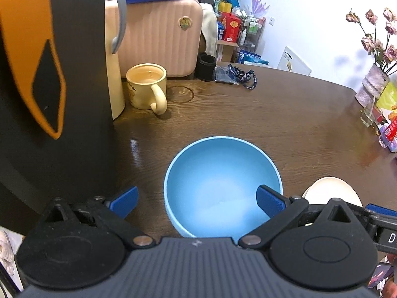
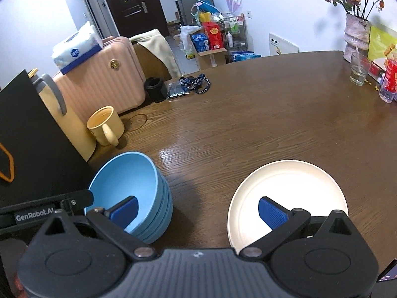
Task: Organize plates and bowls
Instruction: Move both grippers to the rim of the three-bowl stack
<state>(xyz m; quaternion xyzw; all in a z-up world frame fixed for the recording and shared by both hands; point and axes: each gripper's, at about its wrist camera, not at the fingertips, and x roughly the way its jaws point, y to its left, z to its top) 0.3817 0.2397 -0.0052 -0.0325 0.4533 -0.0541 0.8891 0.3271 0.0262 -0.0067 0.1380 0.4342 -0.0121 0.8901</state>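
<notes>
A stack of blue bowls (image 2: 139,191) stands on the brown table; in the left wrist view the top bowl (image 1: 220,186) lies right below me. My left gripper (image 1: 197,204) is open, its right finger inside the bowl's rim and its left finger outside on the table side. A cream plate (image 2: 292,193) lies flat to the right of the bowls; its edge shows in the left wrist view (image 1: 330,188). My right gripper (image 2: 198,208) is open and empty, hovering between bowls and plate, its right finger over the plate's near part.
A yellow mug (image 1: 146,88) and a cream thermos (image 2: 67,124) stand at the left by a black box (image 1: 49,99). A pink suitcase (image 1: 161,37), black cup (image 1: 206,65) and lanyard (image 1: 238,75) sit at the back. A vase (image 2: 356,33), glass (image 2: 358,70) and bottle (image 2: 390,79) stand far right.
</notes>
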